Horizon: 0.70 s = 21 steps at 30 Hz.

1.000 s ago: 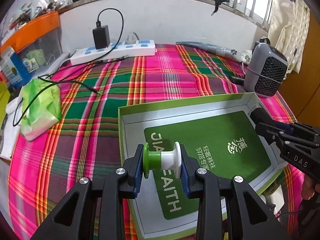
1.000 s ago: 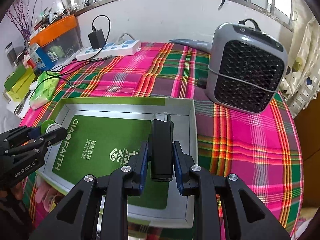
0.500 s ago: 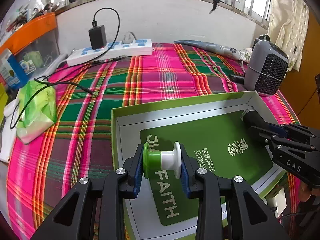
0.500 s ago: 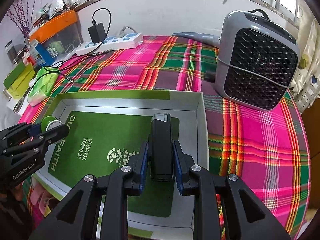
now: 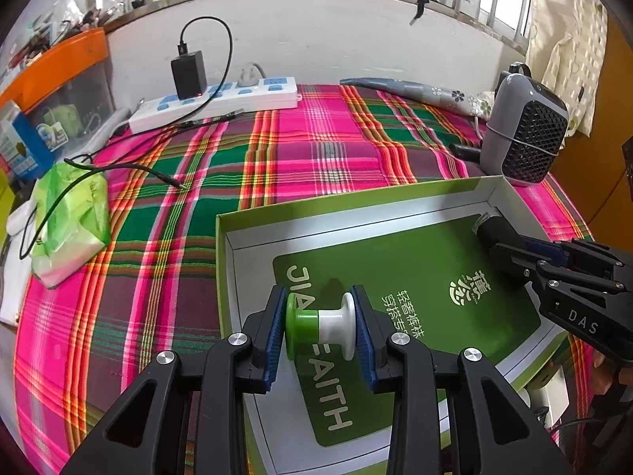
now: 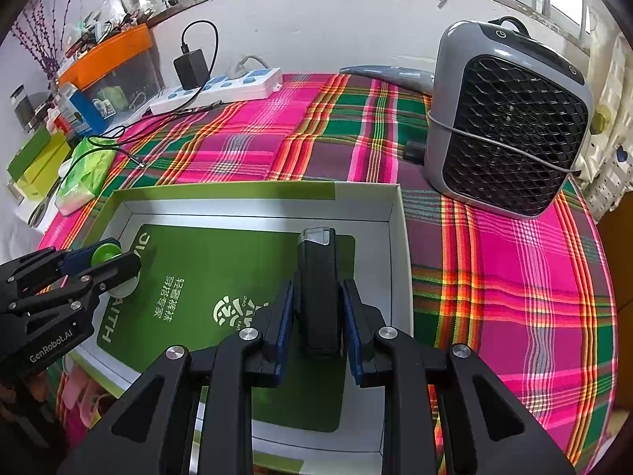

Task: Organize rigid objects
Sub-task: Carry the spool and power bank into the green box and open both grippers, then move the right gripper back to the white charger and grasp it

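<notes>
My left gripper (image 5: 320,330) is shut on a green and white spool (image 5: 319,327), held sideways over the left part of an open box (image 5: 253,213) with a green card on its floor. My right gripper (image 6: 318,316) is shut on a black rectangular device (image 6: 318,289) with a clear tip, held over the right part of the same box (image 6: 397,237). The right gripper also shows in the left wrist view (image 5: 526,261) with the black device (image 5: 494,231). The left gripper shows in the right wrist view (image 6: 105,267) with the spool (image 6: 103,255).
The box lies on a pink and green plaid cloth (image 5: 316,150). A grey fan heater (image 6: 510,118) stands right of the box. A white power strip (image 5: 221,99) with a black charger lies at the back. A green tissue pack (image 5: 67,213) and a loose cable lie left.
Both grippers have drawn back and risen slightly over the box, each still holding its object. The heater and power strip look farther off in the left wrist view.
</notes>
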Motion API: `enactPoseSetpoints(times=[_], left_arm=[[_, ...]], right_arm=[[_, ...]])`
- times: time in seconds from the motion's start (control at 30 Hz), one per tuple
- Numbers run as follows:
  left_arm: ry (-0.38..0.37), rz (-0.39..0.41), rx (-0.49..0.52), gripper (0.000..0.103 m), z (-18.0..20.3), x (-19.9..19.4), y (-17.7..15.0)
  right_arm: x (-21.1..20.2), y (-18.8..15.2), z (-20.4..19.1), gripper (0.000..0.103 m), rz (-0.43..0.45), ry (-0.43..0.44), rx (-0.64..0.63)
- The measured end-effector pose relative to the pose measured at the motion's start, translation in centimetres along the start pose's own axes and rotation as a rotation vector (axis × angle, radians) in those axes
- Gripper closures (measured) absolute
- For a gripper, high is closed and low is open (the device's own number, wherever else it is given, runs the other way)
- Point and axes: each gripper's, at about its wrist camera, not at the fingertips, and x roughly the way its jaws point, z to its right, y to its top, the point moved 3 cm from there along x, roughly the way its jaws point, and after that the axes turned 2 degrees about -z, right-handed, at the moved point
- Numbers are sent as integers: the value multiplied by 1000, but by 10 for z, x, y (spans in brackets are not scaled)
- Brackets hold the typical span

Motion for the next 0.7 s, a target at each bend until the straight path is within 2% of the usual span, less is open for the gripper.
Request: enactPoseSetpoints(times=[0.23, 0.4, 0.7], left_arm=[[6, 6, -4, 65, 0, -5, -2], [5, 21, -11, 64, -1, -15, -7], [5, 56, -15, 63, -1, -39, -16]], right_arm=[[-2, 0, 0, 70, 10, 12, 7], [-7, -2, -2, 59, 25, 5, 10], [-27, -11, -2, 58, 66, 3, 19]])
